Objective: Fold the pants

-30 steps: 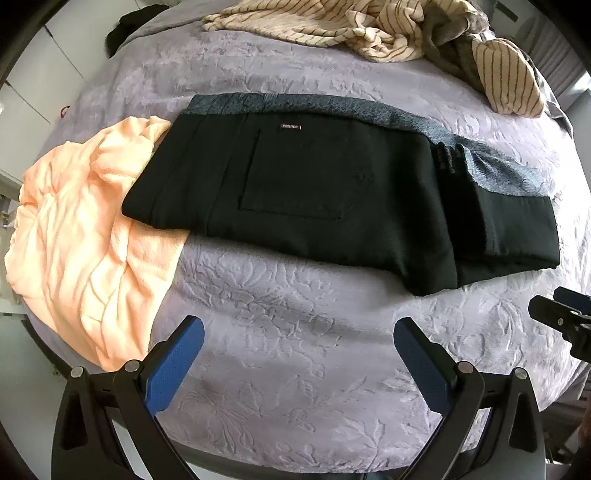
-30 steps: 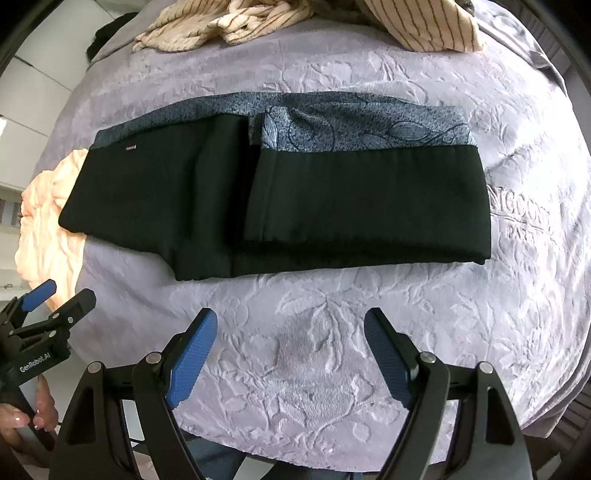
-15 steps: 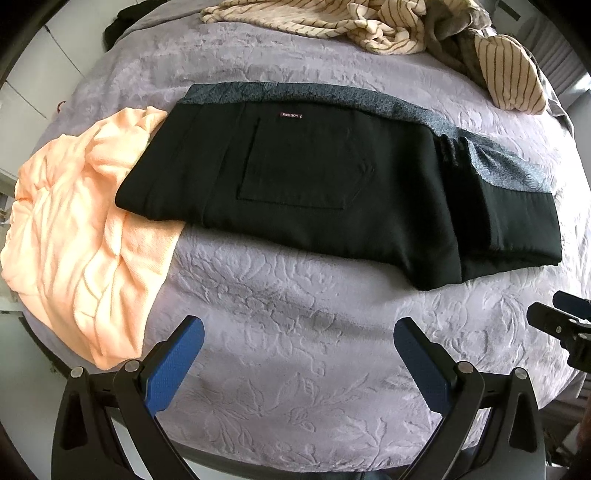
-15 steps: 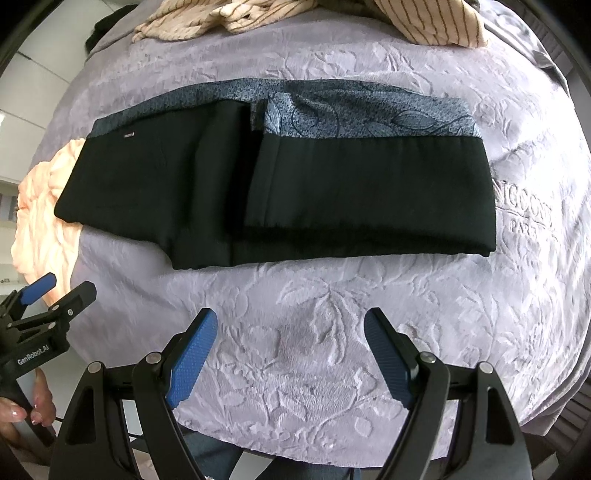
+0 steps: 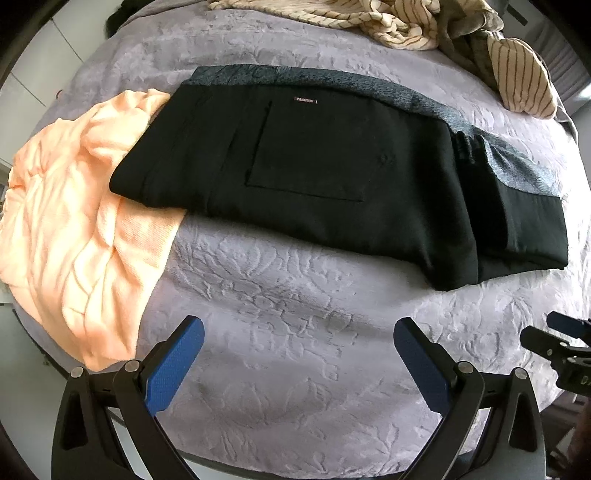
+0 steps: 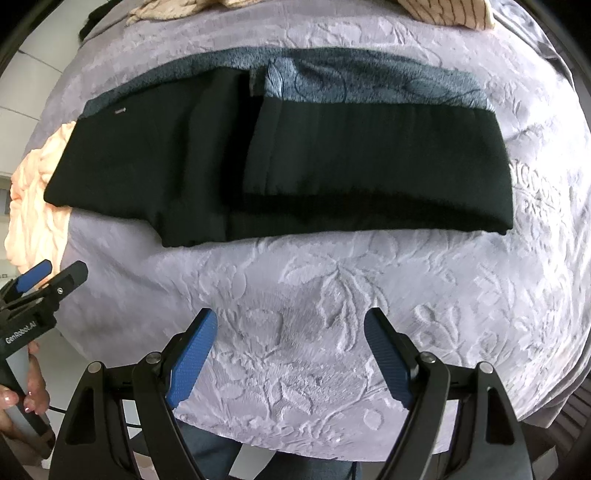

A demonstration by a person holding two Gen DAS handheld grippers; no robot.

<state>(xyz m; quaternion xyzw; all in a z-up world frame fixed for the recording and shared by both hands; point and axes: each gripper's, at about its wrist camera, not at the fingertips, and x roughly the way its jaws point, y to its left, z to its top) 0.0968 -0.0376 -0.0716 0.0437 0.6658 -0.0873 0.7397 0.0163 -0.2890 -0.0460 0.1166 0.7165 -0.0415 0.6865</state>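
Black pants [image 5: 332, 177] with a grey patterned lining lie folded in a long flat strip across the grey bedspread [image 5: 295, 332]; they also show in the right wrist view [image 6: 295, 166]. The leg ends are folded back over the right half. My left gripper [image 5: 299, 336] is open and empty, hovering over the bedspread in front of the pants. My right gripper [image 6: 290, 332] is open and empty, also in front of the pants. Each gripper shows at the edge of the other's view: the right one [image 5: 554, 339] and the left one [image 6: 51, 277].
A peach garment [image 5: 74, 229] lies at the left, partly under the pants' waist end. Striped cream clothes [image 5: 424, 26] are piled at the far side of the bed. The bed's front edge runs just below both grippers.
Both grippers have moved a little closer to the bed, so the pants look larger. The pants have not moved. Both grippers stay open.
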